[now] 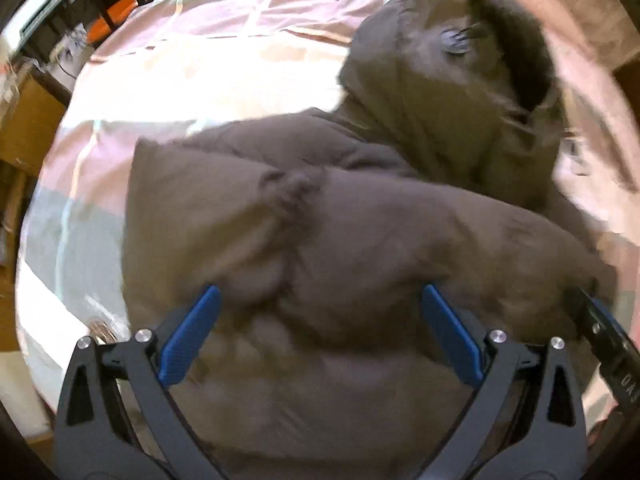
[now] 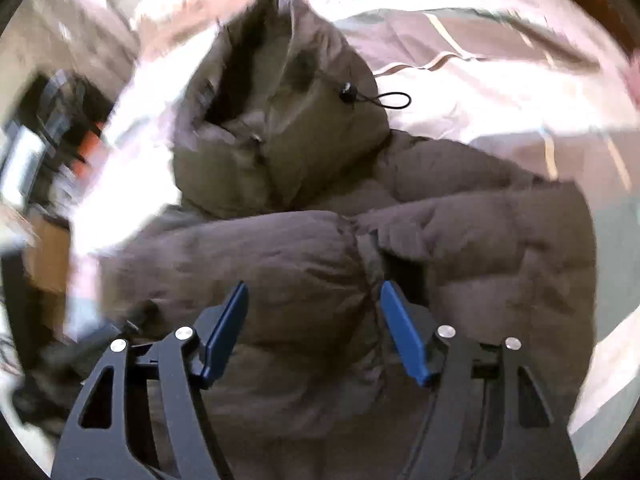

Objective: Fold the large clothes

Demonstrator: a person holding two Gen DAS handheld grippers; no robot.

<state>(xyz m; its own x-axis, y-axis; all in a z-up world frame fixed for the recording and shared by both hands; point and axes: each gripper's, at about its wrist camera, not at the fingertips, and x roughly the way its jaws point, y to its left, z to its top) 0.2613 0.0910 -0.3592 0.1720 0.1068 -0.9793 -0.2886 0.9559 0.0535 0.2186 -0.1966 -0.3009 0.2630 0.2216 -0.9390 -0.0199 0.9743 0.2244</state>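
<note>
The puffy brown quilted hooded jacket point(image 1: 320, 240) is spread on the pink patchwork bed point(image 1: 180, 60), hood pointing away; the left tool point(image 1: 320, 328) and right tool point(image 2: 314, 328) are held released, side by side over its near bulk, neither nearer

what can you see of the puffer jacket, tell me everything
The puffer jacket is brown, quilted and padded, with an olive hood bearing a drawcord toggle. It lies bunched on the pink patterned bedspread, sleeves folded across the body. The left gripper and right gripper are both open over it.
</note>
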